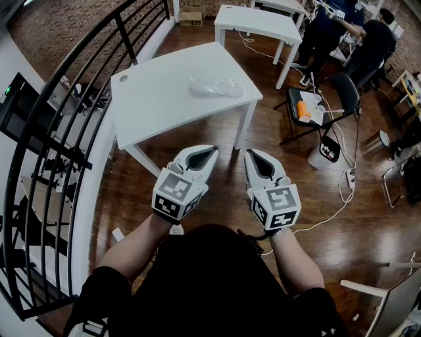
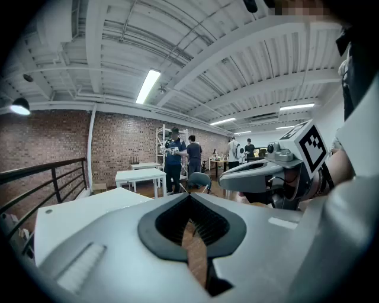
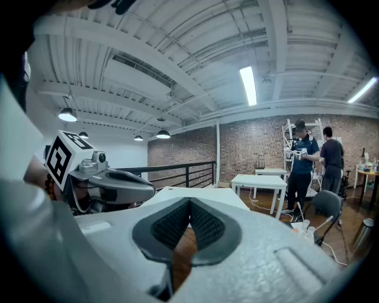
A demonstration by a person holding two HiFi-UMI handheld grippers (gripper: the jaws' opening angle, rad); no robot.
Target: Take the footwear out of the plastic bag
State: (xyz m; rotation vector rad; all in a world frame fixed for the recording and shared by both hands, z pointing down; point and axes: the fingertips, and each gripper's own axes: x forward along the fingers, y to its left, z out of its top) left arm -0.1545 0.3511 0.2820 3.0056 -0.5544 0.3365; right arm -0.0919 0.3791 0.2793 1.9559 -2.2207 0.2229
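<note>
Nearest, the left claw (image 1: pixel 205 155) and the right claw (image 1: pixel 254 158) are held side by side, close together but apart from each other, short of the table's (image 1: pixel 154 102) near edge and over the dark wooden floor (image 1: pixel 368 224); both point toward the table and tilt slightly downward. In the left gripper view the left claw's ribbed pads are pressed together with nothing between them, only floor showing through the slot behind; the right gripper view shows the same of the right claw, closed tight on nothing. Neither claw touches the table or anything on it.

On the white table top lies the plastic bag (image 1: pixel 216 86), clear and crumpled, toward the table's right-hand side and just inside that edge, well apart from both claws; what it holds is too pale and small to make out. The bag lies flat and alone on the top.

Left of the table curves a black metal railing (image 1: pixel 69 141); right of the table stands a black chair (image 1: pixel 342 92) with an orange thing and papers on its seat, and a white bucket (image 1: pixel 325 153) on the floor just beside it; a white cable (image 1: pixel 335 210) trails across the floor there. Beyond the table stands a second white table (image 1: pixel 256 20); farther right of it, people (image 1: pixel 371 39) in dark clothes work at a bench.
</note>
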